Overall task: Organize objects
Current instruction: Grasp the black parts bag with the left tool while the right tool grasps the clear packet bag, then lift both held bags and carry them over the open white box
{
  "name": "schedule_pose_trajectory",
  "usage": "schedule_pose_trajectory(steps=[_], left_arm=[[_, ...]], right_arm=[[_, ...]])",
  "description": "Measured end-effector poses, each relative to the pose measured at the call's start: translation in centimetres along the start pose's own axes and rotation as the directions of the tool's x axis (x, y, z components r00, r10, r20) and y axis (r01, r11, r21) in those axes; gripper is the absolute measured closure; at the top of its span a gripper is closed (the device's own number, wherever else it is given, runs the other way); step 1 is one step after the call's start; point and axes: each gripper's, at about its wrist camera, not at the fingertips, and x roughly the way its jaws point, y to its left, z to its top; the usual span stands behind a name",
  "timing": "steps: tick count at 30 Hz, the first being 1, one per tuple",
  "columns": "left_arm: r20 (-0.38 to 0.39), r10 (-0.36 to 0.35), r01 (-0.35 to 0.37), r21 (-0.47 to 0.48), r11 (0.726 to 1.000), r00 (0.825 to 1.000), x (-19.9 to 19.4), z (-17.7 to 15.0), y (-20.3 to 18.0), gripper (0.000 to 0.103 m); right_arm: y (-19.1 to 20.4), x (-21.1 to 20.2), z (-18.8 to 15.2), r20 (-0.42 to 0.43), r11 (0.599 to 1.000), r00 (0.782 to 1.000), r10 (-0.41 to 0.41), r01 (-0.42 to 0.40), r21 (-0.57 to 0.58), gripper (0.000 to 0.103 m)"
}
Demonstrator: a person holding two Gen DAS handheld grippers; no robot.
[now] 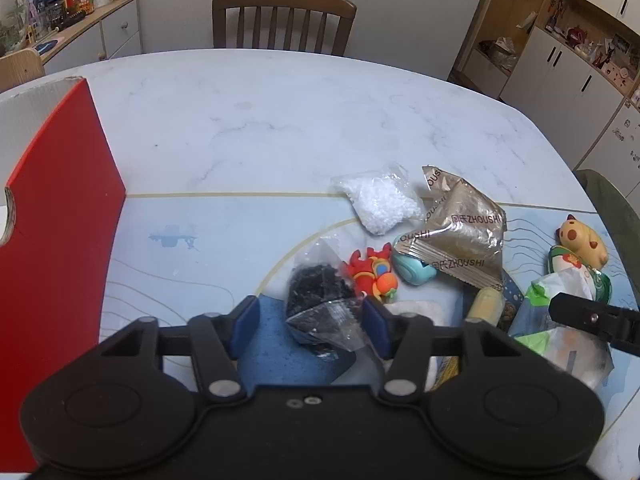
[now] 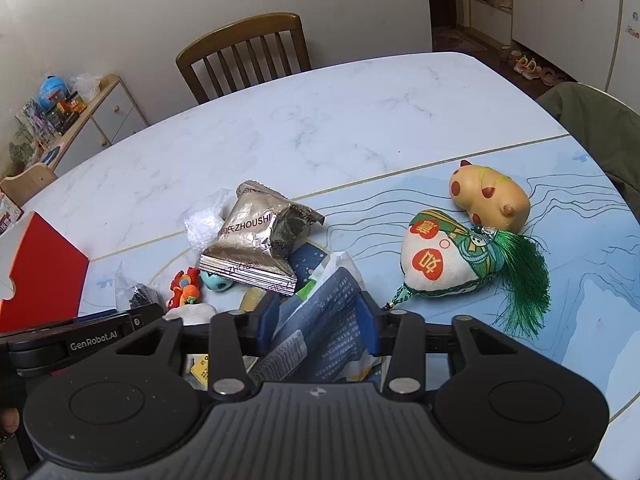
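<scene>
Black bead bag point(image 1: 320, 312) between left tongs point(image 1: 312, 322), blue packet point(image 2: 320, 320) between right tongs point(image 2: 318, 320)

Wooden chair point(image 1: 283, 20) pushed in at the far edge, low sideboard point(image 1: 86, 32) cluttered with toys, white cupboards point(image 2: 576, 12) right, perhaps small shoes point(image 2: 528, 66) on the floor

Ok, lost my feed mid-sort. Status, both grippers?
Left gripper open around black bead bag, not clamped. Right gripper astride blue packet, grip unclear. Red box at left. Foil pack and toys close by.
</scene>
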Motion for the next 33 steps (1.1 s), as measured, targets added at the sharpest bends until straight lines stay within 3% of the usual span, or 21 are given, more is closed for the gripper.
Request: schedule_pose_trajectory(steps=[2,6,12,26,30,33], left_arm=[[-0.006,-0.008,0.008,-0.003,1.0,1.0,0.0,0.1,-0.1,0.064],[-0.001,-0.007,0.007,-0.001,1.0,1.0,-0.1,0.1,-0.2,0.07],[0.006,-0.014,0.014,-0.007,1.0,1.0,-0.6,0.1,-0.1,0.073],[0.033,-0.028,0.031,-0.081,0.996,0.999,-6.0,-0.2,0.9,0.074],[0.045,-0.051,0.054,-0.09,0.994,0.998,-7.5,-0.3,1.9,0.074],[0.061,-0.062,0.066,-0.067,0.996,0.996,-8.6,-0.4,2.4,0.074]], right_arm=[[0.0,-0.1,0.0,0.004,1.0,1.0,0.002,-0.002,0.003,0.069],[-0.1,-0.5,0.0,0.017,1.0,1.0,0.007,-0.007,0.01,0.08],[-0.3,-1.3,-0.1,0.035,1.0,0.999,0.024,-0.024,0.019,0.089],[1.4,-5.2,0.0,0.119,0.998,0.992,0.051,-0.047,-0.038,0.094],[1.2,-5.0,0.2,0.082,0.999,0.995,0.054,-0.054,-0.007,0.094],[1.7,-5.4,0.9,0.097,0.998,0.995,0.036,-0.031,-0.047,0.091]])
